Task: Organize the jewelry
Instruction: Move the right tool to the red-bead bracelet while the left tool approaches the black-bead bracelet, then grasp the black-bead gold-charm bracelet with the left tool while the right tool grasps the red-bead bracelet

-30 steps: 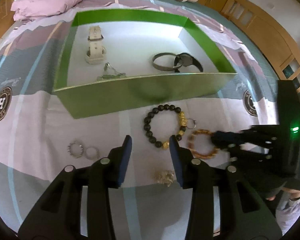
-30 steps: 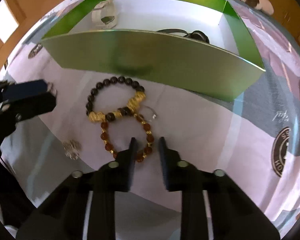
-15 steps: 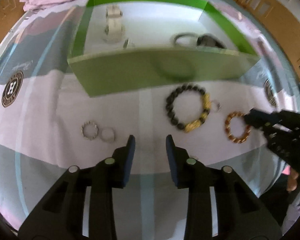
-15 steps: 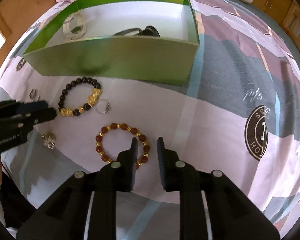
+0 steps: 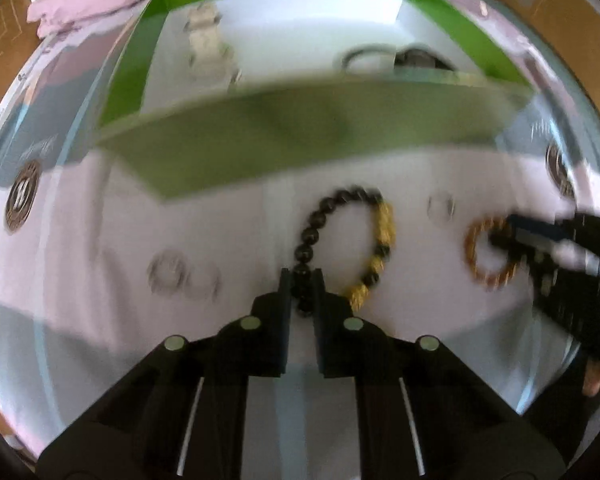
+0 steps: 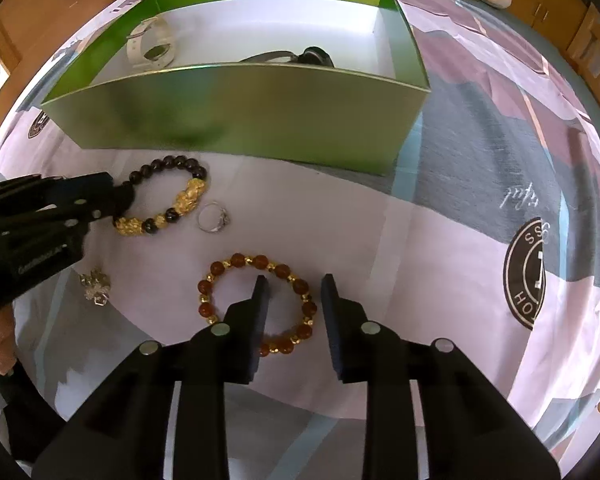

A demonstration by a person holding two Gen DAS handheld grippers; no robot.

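Round bedsheet emblem (image 6: 530, 272): partial letters "SS", "HO"; rest illegible.

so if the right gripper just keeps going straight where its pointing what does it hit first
Probably the amber bead bracelet: the right gripper is open, with one finger inside the loop and the other outside, straddling its beads. Beyond that lies bare bedspread, then the green box's front wall. Depth is hard to judge.

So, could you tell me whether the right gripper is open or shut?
Open: the right gripper straddles the amber beaded bracelet's rim, fingers apart.
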